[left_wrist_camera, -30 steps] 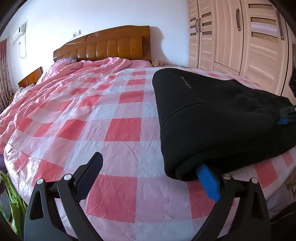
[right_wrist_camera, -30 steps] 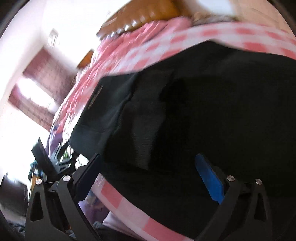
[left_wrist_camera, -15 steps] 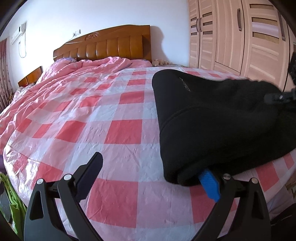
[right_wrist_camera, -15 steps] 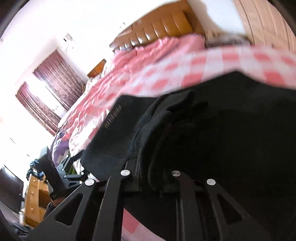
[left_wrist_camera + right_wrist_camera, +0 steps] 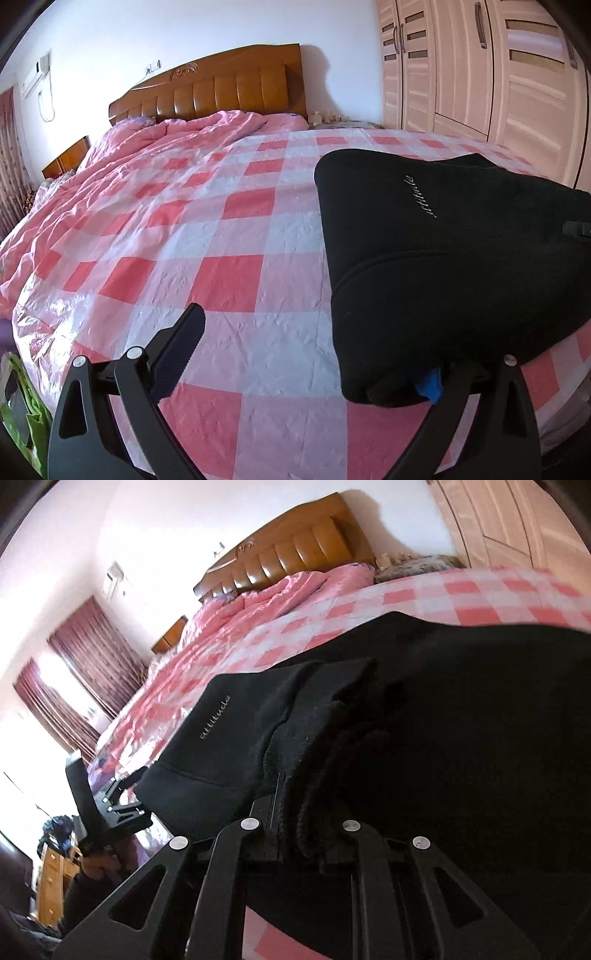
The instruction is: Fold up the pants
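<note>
Black pants (image 5: 443, 258) are lying folded on the checked bed (image 5: 221, 258); right tongs (image 5: 299, 812) are clamping their edge (left tongs (image 5: 306, 354) gaping apart, one finger under the fold).

— Any lettering to read?
— Only one word: "attitude", in pale slanted script on the black pants (image 5: 236, 738), left of centre in the right wrist view.
— Same in the left wrist view?
— Yes, on the pants (image 5: 443, 258), right of centre, running upward, first letters hard to read.
— Anything else?
— Nothing legible.
</note>
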`<state>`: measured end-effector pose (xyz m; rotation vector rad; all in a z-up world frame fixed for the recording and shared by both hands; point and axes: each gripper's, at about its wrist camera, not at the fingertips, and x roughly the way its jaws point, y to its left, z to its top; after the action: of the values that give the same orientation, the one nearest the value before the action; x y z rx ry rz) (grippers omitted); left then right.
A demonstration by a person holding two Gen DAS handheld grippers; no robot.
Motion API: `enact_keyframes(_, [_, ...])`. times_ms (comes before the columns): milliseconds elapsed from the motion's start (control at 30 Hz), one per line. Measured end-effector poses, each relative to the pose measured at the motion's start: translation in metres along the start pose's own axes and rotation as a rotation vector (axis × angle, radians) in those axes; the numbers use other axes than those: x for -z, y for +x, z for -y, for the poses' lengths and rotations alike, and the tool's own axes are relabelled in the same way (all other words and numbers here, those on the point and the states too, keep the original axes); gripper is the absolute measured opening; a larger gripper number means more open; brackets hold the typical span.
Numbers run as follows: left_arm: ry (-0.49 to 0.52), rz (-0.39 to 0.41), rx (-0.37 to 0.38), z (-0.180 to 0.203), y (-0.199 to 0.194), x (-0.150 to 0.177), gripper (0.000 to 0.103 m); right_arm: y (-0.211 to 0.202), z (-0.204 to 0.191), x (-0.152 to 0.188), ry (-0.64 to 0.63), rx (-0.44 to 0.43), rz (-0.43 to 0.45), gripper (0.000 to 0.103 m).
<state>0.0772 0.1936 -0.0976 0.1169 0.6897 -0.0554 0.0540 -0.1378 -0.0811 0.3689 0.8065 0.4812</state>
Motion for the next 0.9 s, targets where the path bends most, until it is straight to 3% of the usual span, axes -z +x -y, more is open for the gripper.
enact_keyframes(200, [0.003,-0.014,-0.005,-0.003,0.003,0.0,0.098,0.005,-0.001,0.002,-0.01,0.006,-0.007,0.016])
enact_keyframes(233, [0.003,-0.015,-0.006,-0.003,0.003,0.0,0.098,0.006,0.001,0.002,-0.005,0.003,-0.01,0.022])
enact_keyframes(267, [0.008,-0.02,-0.007,-0.002,0.001,0.001,0.098,0.006,0.004,0.002,0.003,0.005,-0.017,0.032])
enact_keyframes(333, [0.037,-0.03,0.001,-0.001,-0.007,0.003,0.097,0.001,0.006,0.001,-0.004,0.062,-0.042,0.079])
enact_keyframes(367, [0.062,-0.03,0.009,-0.001,-0.015,0.005,0.097,-0.007,0.004,0.0,-0.025,0.091,-0.032,0.087])
enact_keyframes(467, [0.102,0.003,0.09,-0.003,-0.052,0.005,0.097,-0.035,-0.009,-0.001,-0.147,0.163,0.051,0.089])
enact_keyframes(533, [0.07,0.073,0.153,-0.008,-0.079,-0.005,0.101,-0.043,-0.024,-0.005,-0.247,0.239,0.081,0.089])
enact_keyframes(667, [0.009,0.152,0.24,0.005,-0.085,-0.05,0.101,-0.026,-0.051,-0.022,-0.353,0.227,0.095,0.082])
enact_keyframes(767, [0.018,0.098,0.308,0.033,-0.047,-0.069,0.101,0.003,-0.071,-0.021,-0.435,0.22,0.046,0.073])
enact_keyframes(867, [0.066,-0.016,0.349,0.059,-0.004,-0.058,0.097,0.028,-0.074,0.0,-0.534,0.275,-0.042,0.07])
enact_keyframes(900, [0.101,-0.053,0.325,0.066,0.008,-0.049,0.096,0.033,-0.07,0.009,-0.552,0.298,-0.073,0.07])
